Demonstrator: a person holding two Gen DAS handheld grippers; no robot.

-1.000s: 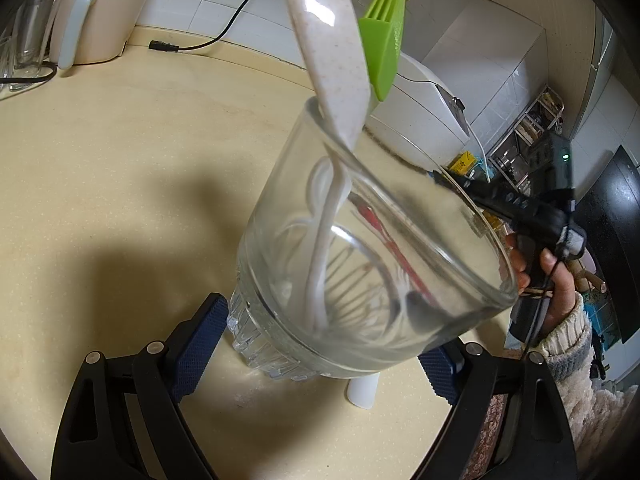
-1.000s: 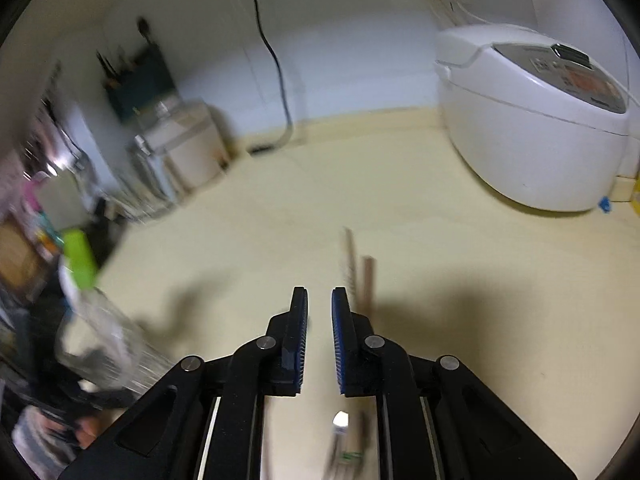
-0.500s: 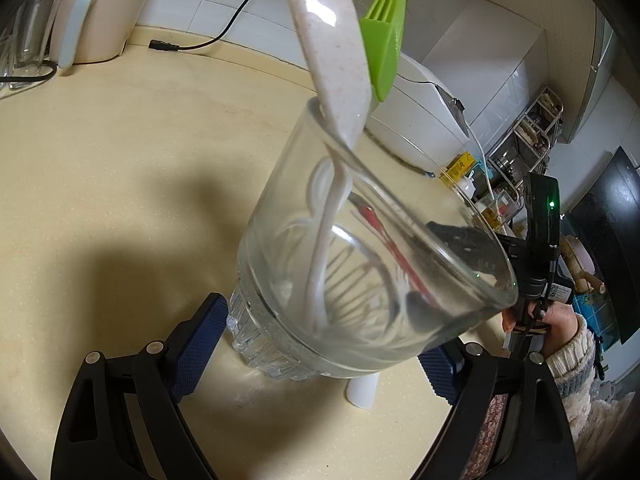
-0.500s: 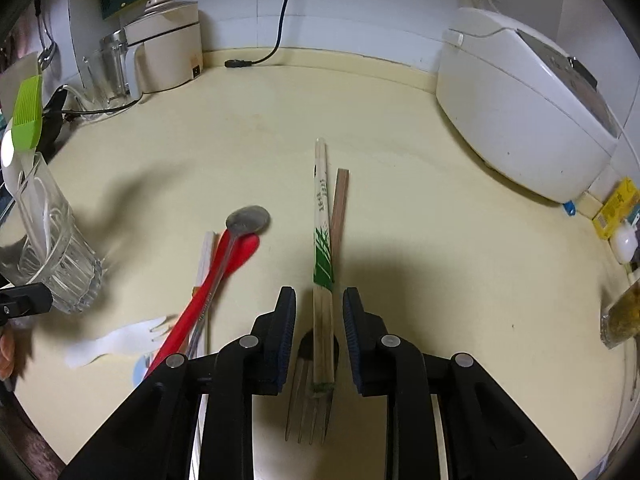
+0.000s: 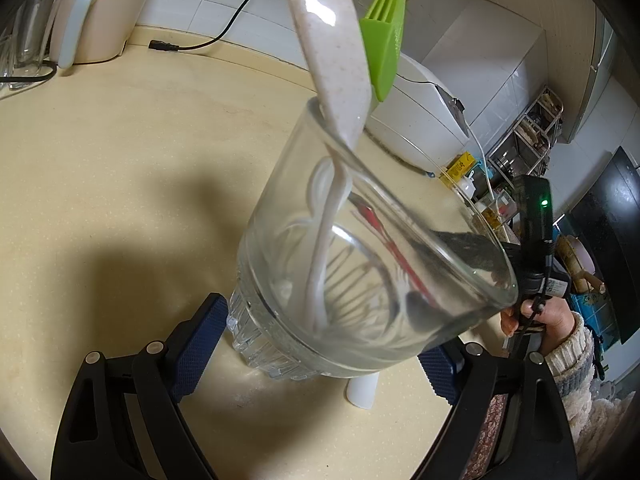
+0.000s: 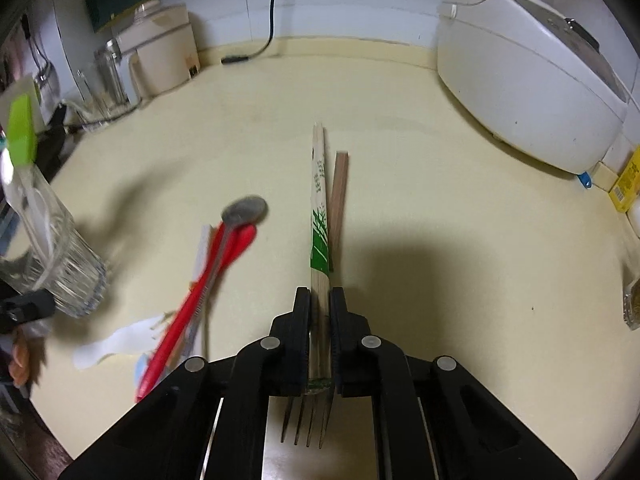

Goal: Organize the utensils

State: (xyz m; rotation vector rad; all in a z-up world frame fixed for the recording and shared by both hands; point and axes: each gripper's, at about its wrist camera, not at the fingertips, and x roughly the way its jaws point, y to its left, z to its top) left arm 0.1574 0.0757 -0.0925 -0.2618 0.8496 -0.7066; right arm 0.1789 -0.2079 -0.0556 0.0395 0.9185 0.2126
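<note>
Far left on the counter [image 6: 440,208], the left gripper [image 5: 320,344] angles downward with both pads clamped on the ribbed base of a tilted glass [image 5: 360,260] that holds a speckled white spoon [image 5: 332,40] and a green brush [image 5: 384,56], handles down. Centre-left lie a red spoon [image 6: 188,304], a metal spoon [image 6: 244,208] and a white plastic fork [image 6: 116,344], bunched together. Centre, the right gripper [image 6: 320,320] pitches steeply down, jaws closed on the paper-sleeved chopsticks [image 6: 318,208], with a metal fork [image 6: 306,420] under them, a bare brown chopstick [image 6: 338,200] just right, and a rice cooker [image 6: 528,72] far right.
</note>
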